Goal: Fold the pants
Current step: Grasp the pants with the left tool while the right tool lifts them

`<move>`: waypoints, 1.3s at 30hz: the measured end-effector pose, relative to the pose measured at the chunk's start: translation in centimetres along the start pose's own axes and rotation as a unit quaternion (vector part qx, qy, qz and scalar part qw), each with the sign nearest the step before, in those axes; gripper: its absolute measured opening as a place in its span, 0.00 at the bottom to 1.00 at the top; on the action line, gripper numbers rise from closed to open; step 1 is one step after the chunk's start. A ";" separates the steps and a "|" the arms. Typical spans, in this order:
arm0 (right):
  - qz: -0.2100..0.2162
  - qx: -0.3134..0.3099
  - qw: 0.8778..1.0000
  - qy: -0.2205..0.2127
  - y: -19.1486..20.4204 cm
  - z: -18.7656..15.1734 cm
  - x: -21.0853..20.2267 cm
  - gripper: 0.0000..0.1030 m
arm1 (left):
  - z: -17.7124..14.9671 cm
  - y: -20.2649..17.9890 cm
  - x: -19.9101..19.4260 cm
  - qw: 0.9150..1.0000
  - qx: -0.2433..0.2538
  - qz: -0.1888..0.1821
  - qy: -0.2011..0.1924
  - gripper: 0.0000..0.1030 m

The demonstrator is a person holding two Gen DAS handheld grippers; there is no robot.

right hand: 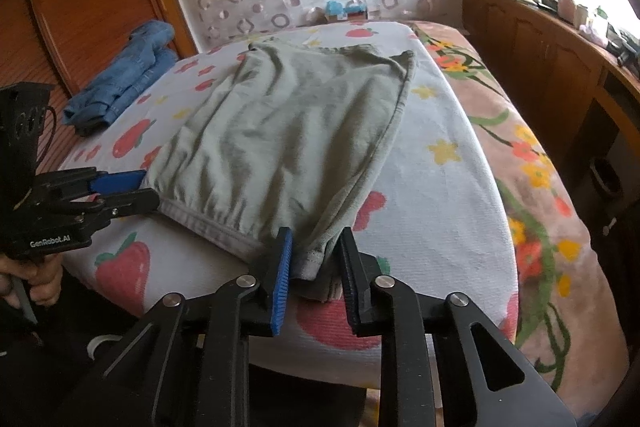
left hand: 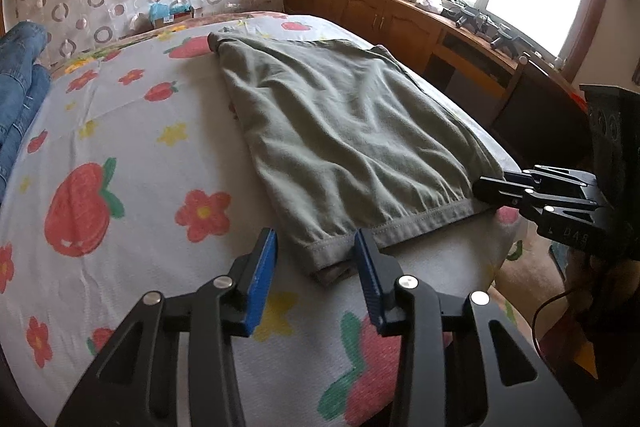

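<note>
Olive-green pants lie folded flat on the bed, hem end nearest me; they also show in the right wrist view. My left gripper is open, its blue-padded jaws either side of the near left hem corner. It also shows in the right wrist view. My right gripper is open, its jaws either side of the near right hem corner. In the left wrist view the right gripper sits at that corner.
The bed has a strawberry and flower sheet. Blue jeans lie at the far left of the bed. A wooden cabinet with clutter runs under the window on the right. The bed's front edge is just below both grippers.
</note>
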State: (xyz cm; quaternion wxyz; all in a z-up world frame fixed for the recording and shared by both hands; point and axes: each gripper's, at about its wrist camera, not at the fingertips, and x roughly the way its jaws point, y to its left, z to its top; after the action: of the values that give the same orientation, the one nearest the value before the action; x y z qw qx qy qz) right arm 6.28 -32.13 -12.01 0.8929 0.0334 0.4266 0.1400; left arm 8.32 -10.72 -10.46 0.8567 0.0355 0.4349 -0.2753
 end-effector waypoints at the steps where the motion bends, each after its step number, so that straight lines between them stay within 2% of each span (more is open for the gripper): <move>1: 0.006 -0.003 1.000 0.001 0.1 0.1 0.0 0.12 | 0.0 -0.1 0.1 1.000 0.001 -0.001 0.000 0.29; 3: 0.013 -0.009 1.000 -0.001 0.2 0.1 0.0 0.07 | 0.2 -0.2 0.0 1.000 -0.007 -0.015 0.006 0.14; 6: 0.040 0.002 0.999 -0.011 -0.3 0.4 -0.5 0.06 | 0.7 -0.3 -0.6 1.000 -0.002 -0.019 -0.002 0.05; 9: 0.047 0.001 0.998 -0.032 -0.2 1.4 -1.8 0.06 | 1.5 -0.1 -2.5 0.999 -0.008 -0.038 -0.026 0.04; 16: 0.054 -0.030 0.994 -0.094 1.7 5.3 -6.6 0.05 | 4.0 -1.0 -9.0 0.994 0.008 -0.041 -0.098 0.03; 24: 0.075 -0.081 0.980 -0.168 5.4 9.7 -13.7 0.05 | 6.9 -1.1 -18.2 0.981 0.026 -0.031 -0.190 0.03; 27: 0.084 -0.101 0.973 -0.190 7.0 11.3 -15.7 0.05 | 7.4 -0.6 -20.5 0.976 0.032 -0.018 -0.215 0.03; 31: 0.091 -0.119 0.970 -0.193 8.4 13.4 -15.1 0.05 | 8.4 1.4 -20.7 0.974 0.022 0.005 -0.223 0.03; 34: 0.087 -0.132 0.970 -0.182 9.3 16.2 -12.1 0.05 | 9.7 3.6 -19.6 0.974 0.019 0.026 -0.223 0.03; 39: 0.070 -0.138 0.967 -0.202 10.4 21.8 -9.1 0.05 | 14.0 6.2 -19.0 0.963 0.020 0.086 -0.255 0.03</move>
State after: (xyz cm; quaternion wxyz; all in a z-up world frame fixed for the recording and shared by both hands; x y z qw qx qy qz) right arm 15.36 -23.41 10.45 0.9447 -0.0334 0.2101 0.2497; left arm 12.64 -1.34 11.59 0.9587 0.0186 0.1911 -0.2098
